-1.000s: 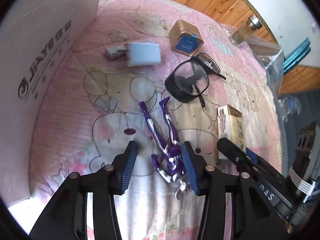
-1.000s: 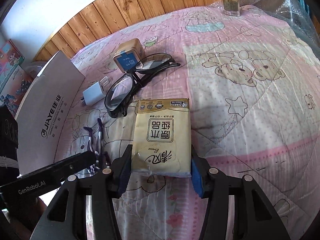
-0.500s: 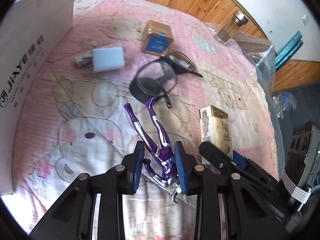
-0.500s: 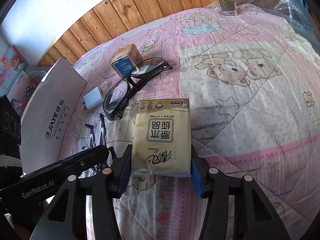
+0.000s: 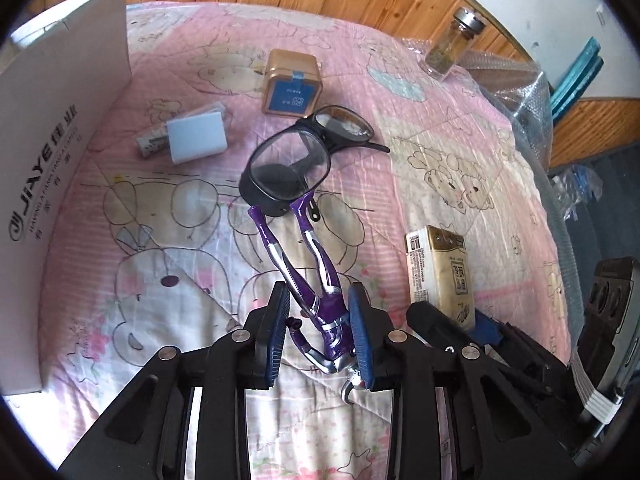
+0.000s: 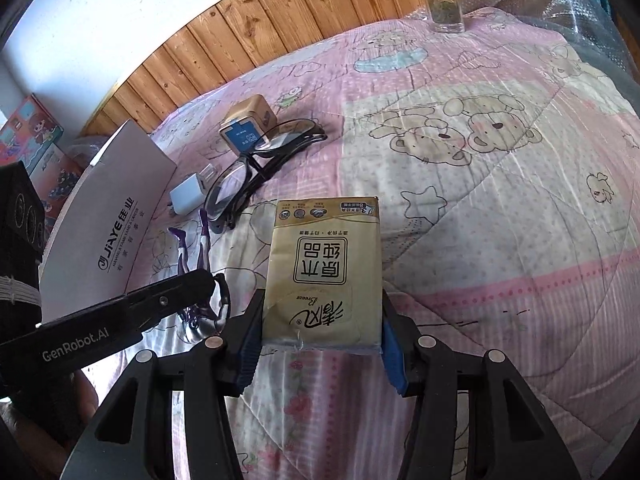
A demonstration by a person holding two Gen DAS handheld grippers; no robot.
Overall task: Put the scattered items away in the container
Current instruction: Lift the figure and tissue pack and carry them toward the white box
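Observation:
A purple and silver toy figure (image 5: 316,280) hangs head-first between the pads of my left gripper (image 5: 320,332), its legs pointing away over the quilt. The jaws are closing, and the pads press its torso and arm. In the right wrist view the figure (image 6: 202,316) shows beside a black left finger (image 6: 160,300). My right gripper (image 6: 322,300) is shut on a tan tissue pack (image 6: 324,276), also seen as the tissue pack (image 5: 440,272) at the right. The white cardboard box (image 5: 48,140) stands at the left, its inside hidden.
Black glasses (image 5: 288,168), a white charger (image 5: 196,140) and a gold tin (image 5: 292,80) lie on the pink quilt (image 5: 460,152). A glass jar (image 5: 452,48) stands at the far edge beside bubble wrap (image 5: 520,92). A wooden wall runs behind.
The left jaws have closed from wide apart onto the purple figure and risen with it, away from the quilt. The right gripper still holds the tissue pack and has hardly moved.

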